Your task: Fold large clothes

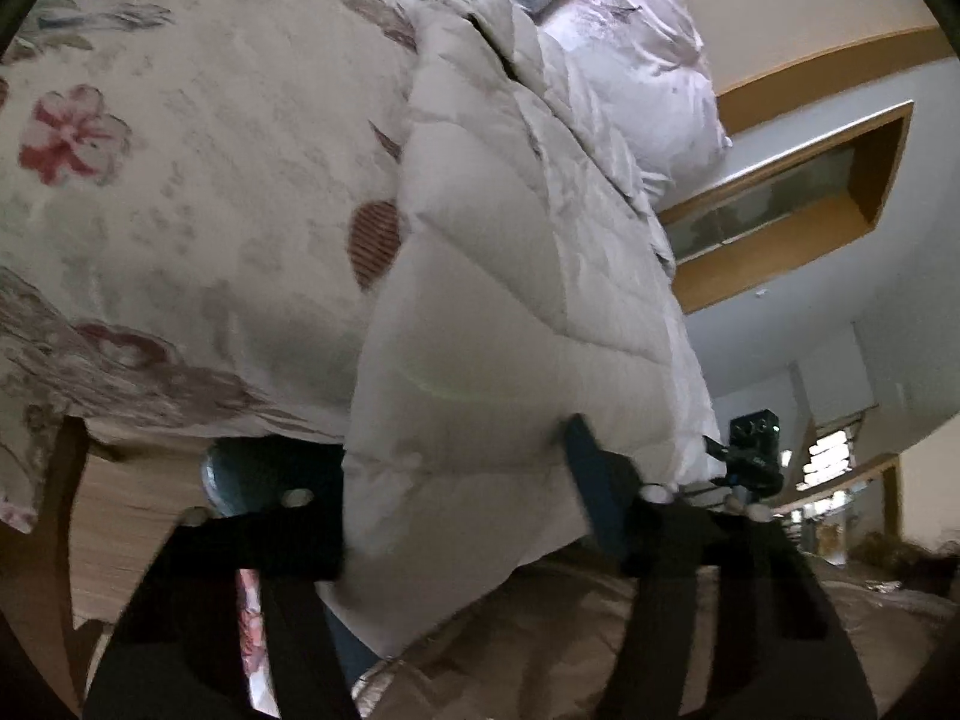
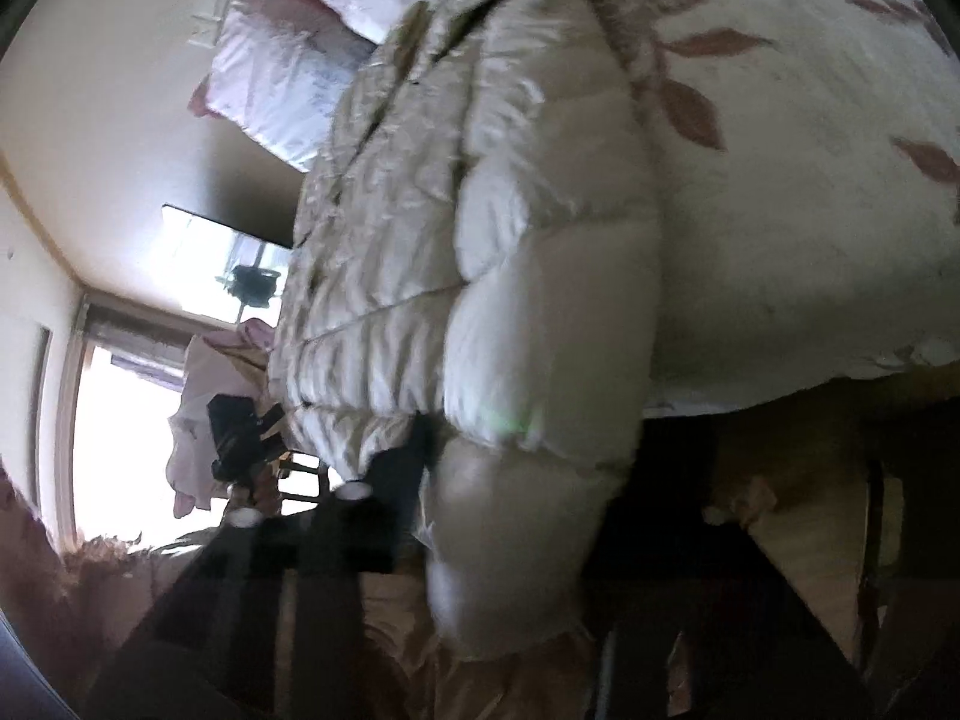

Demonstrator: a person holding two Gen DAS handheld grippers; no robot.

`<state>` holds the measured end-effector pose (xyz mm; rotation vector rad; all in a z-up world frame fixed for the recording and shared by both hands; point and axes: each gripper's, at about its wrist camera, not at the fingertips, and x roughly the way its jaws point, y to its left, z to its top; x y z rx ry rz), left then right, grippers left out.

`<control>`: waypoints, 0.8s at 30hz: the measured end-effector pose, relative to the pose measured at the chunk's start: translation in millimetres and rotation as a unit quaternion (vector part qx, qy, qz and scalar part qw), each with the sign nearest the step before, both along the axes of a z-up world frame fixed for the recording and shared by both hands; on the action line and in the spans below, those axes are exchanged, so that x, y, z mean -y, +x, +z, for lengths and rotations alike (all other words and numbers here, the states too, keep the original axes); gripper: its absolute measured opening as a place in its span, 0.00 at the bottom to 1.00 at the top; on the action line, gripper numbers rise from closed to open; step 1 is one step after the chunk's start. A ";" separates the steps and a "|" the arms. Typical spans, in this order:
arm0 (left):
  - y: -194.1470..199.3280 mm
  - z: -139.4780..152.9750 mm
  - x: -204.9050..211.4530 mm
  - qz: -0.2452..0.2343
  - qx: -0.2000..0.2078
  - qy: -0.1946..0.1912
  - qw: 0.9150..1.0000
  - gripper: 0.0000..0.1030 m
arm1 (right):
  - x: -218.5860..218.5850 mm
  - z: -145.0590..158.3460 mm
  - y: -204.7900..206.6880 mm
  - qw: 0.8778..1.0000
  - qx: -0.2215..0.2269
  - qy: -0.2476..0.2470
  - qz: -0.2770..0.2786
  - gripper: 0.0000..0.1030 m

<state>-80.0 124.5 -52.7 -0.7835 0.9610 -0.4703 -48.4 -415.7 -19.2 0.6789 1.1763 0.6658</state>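
Both tongs grip puffy jacket (image 1: 510, 330) hem: left gripper (image 1: 462, 486) and right gripper (image 2: 516, 480) clamped on padding. I keep tension even, lift w/o slipping.

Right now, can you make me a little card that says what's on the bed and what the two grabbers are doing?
Garment: white puffer jacket, lying along the bed
Under it: floral bedspread
Near its far end: pink pillow
Left gripper: clamped on the jacket's hem
Right gripper: clamped on the jacket's puffy edge
Folding: not yet done
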 end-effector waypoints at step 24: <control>104.4 139.2 -15.3 0.127 0.148 0.115 0.974 0.18 | -74.6 147.6 82.2 0.890 0.343 -0.256 -0.157 0.17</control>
